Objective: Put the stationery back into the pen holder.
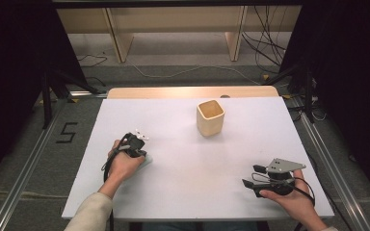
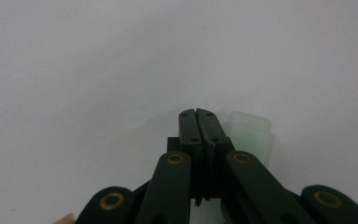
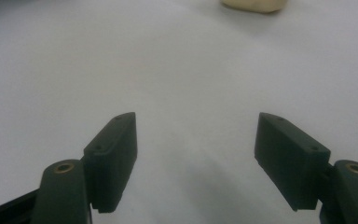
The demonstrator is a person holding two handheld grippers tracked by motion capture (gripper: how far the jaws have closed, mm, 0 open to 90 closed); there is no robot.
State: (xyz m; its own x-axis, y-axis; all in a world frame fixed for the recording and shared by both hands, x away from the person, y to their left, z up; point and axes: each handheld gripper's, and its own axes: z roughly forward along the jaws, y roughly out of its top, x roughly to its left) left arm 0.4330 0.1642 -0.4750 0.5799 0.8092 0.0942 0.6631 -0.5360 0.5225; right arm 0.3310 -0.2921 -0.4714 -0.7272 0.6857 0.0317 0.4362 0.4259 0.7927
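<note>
Right now my left gripper (image 1: 141,144) sits on the near left part of the white table (image 1: 183,192), tipped down toward the surface, with my left hand (image 1: 123,166) wrapped around its body. Its 2 jaws are pressed flat together with nothing between them; the left gripper view shows the pads meeting along a thin seam. Just beside those closed tips, on their right in that view, lies a small pale translucent block (image 2: 251,133), resting on the table. It looks to be touching the side of the jaw, but I cannot tell for certain. From the high view the same block (image 1: 146,161) peeks out as a light sliver under the gripper, close against my hand.

My right gripper (image 1: 249,175) is well apart from the left one, at the near right part of the table, held low and roughly level by my right hand (image 1: 294,199), pointing left across the surface. Its 2 jaws stand wide apart, with bare white table between them.

Farther off, beyond both grippers and toward the far side, stands an upright cream-coloured square cup (image 1: 210,117), open at the top. In the right gripper view its base (image 3: 254,4) shows at the upper edge, well ahead of the open jaws.
</note>
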